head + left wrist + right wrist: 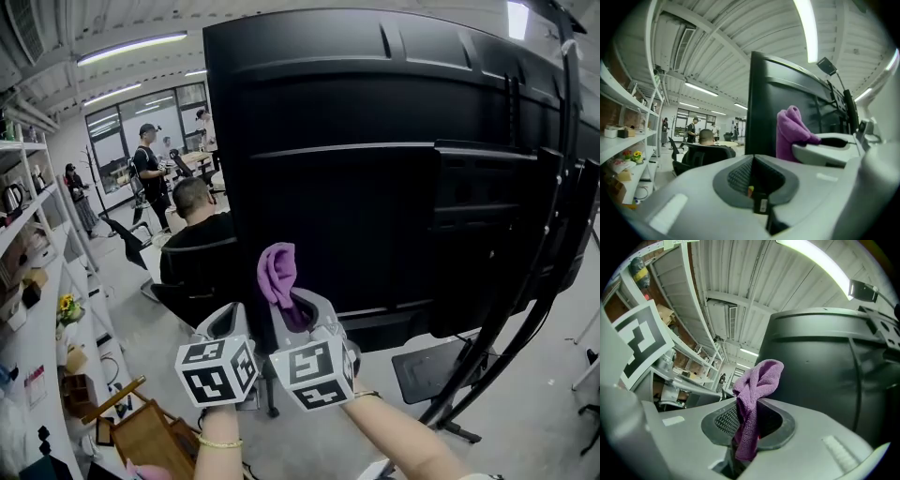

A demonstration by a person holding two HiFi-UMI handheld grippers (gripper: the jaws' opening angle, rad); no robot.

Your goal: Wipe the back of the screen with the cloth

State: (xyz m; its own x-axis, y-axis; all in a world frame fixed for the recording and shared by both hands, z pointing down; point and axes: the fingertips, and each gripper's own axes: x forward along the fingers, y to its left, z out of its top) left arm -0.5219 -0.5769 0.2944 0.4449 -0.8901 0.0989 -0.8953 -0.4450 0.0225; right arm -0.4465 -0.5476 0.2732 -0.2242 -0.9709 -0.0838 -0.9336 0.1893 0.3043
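Note:
The black back of a large screen point(375, 169) on a wheeled stand fills the head view. A purple cloth point(277, 272) sticks up out of my right gripper point(296, 317), which is shut on it and held just before the screen's lower left part. From the right gripper view the cloth point(754, 394) runs down between the jaws, with the screen's back point(825, 366) close behind. My left gripper point(225, 323) sits right beside the right one, shut with nothing in it. In the left gripper view the cloth point(791, 131) and the screen's edge point(757, 103) lie to the right.
A person in black point(199, 225) sits in an office chair point(192, 281) just left of the screen. Other people point(150, 173) stand farther back. White shelves point(37, 309) with small items line the left side. The stand's black legs point(450, 394) spread on the floor at the right.

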